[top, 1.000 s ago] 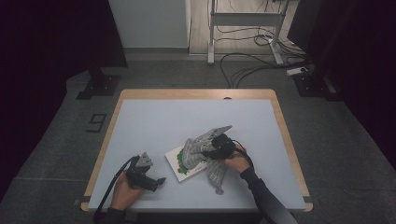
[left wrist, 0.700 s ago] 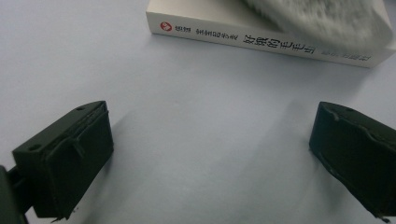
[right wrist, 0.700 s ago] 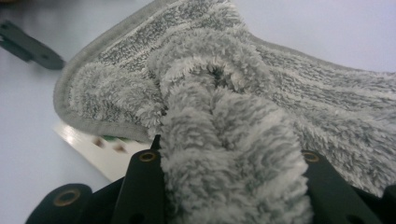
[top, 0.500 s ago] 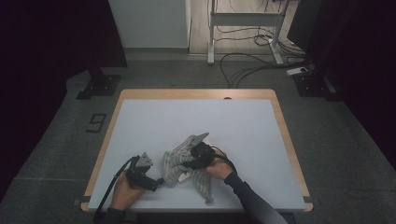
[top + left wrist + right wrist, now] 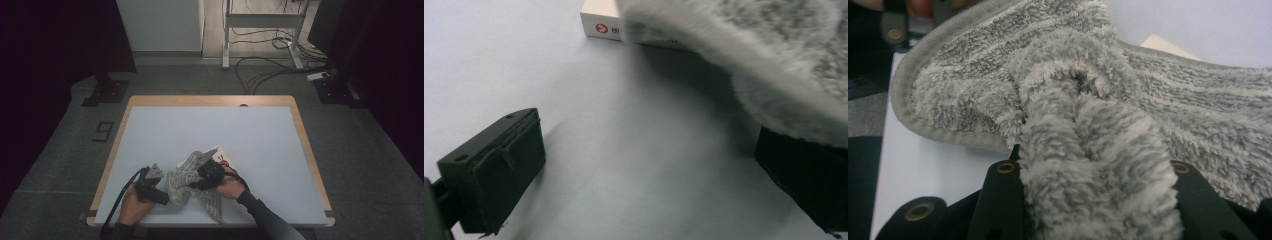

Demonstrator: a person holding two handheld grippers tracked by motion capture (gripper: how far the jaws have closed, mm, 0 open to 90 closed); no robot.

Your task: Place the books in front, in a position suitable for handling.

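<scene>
High view: the table point(image 5: 150, 130) has a pale top with a wooden rim. Both hands work close to its near edge, and the far half lies bare. The left gripper point(image 5: 161, 196) sits near the near-left corner. The right gripper point(image 5: 192, 184) is just beside it, holding a grey towel point(image 5: 181, 180) that drapes between them and trails toward the near edge. A white box point(image 5: 218, 152) peeks out behind the towel.

Left gripper view: the jaws are spread wide over bare tabletop. The towel point(image 5: 784, 55) overhangs the right jaw, and the box point(image 5: 599, 22) lies beyond.

Right gripper view: the jaws are pinched on a bunched fold of towel point(image 5: 1098, 165), whose hemmed edge curves to the left. A corner of the box point(image 5: 1168, 46) shows beyond.
</scene>
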